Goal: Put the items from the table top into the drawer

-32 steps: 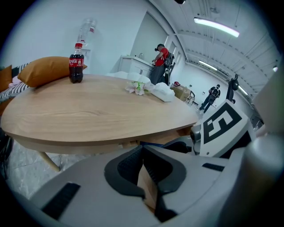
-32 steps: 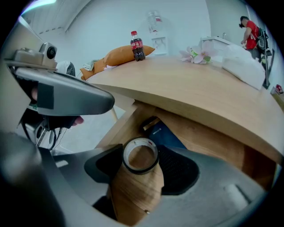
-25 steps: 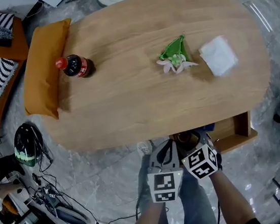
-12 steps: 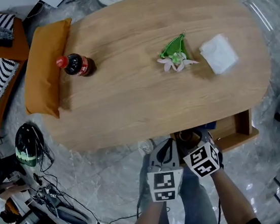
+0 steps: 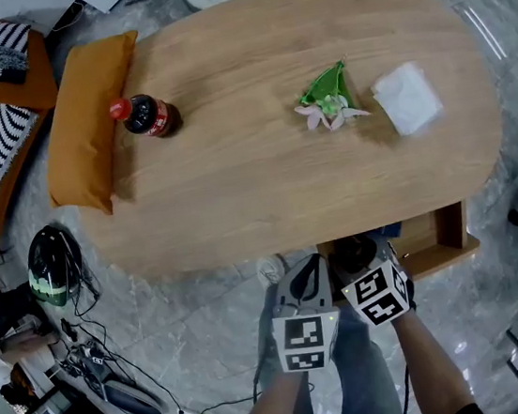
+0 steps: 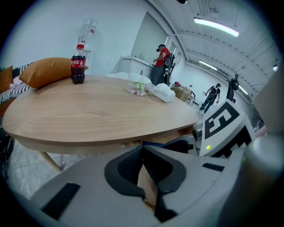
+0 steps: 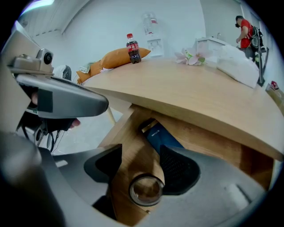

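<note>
Looking steeply down on an oval wooden bench (image 5: 236, 176), with both tongs held low before its near edge, side by side and well apart from everything on top.

Holding the left tongs (image 6: 142, 150) clenched, black pads meeting at the tips with nothing gripped between them, pointing toward the bench's near edge.

Holding the right tongs (image 7: 140, 155) released, jaws spread wide over the open drawer (image 7: 126, 133) jutting from under the bench's near right side. Lying inside that drawer: a dark blue packet (image 7: 162, 135) toward the back, and a round clear glass (image 7: 145, 189) seen from above, sitting below the gap between the spread jaws. Cannot tell whether either pad is touching it.

Standing upright near the bench's far left: a cola bottle (image 5: 145, 117) with a red cap, just beside an orange cushion (image 5: 87, 120) overhanging the left edge.

Lying toward the far right: a green-leaved artificial flower (image 5: 329, 105) with pale petals, and just to its right a white folded packet (image 5: 408, 99), the two near each other but apart.

Resting on the grey floor at left: a green and black helmet (image 5: 51, 266) among cables.
</note>
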Motion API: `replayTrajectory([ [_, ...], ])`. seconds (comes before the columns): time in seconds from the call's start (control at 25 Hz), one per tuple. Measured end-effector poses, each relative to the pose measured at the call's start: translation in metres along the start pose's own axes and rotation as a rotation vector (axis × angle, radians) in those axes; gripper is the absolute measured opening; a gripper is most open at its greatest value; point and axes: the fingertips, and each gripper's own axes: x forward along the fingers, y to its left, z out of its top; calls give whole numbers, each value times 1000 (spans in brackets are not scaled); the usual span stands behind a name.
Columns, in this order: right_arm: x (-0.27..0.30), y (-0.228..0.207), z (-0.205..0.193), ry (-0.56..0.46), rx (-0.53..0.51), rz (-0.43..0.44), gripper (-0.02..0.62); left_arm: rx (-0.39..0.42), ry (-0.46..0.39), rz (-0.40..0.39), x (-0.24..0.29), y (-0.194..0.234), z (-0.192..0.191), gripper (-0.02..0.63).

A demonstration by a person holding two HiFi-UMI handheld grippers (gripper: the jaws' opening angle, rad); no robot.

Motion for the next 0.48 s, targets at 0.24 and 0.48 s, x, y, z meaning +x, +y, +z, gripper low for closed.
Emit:
replayTrajectory([
  [0.24,-9,1,6,-11,33,13,262,8,-9,-11,-4,-4,6,11],
  [0.48,-26,7,12,-34,78,9,262,20,-21,-26,-9,-9,15,11],
])
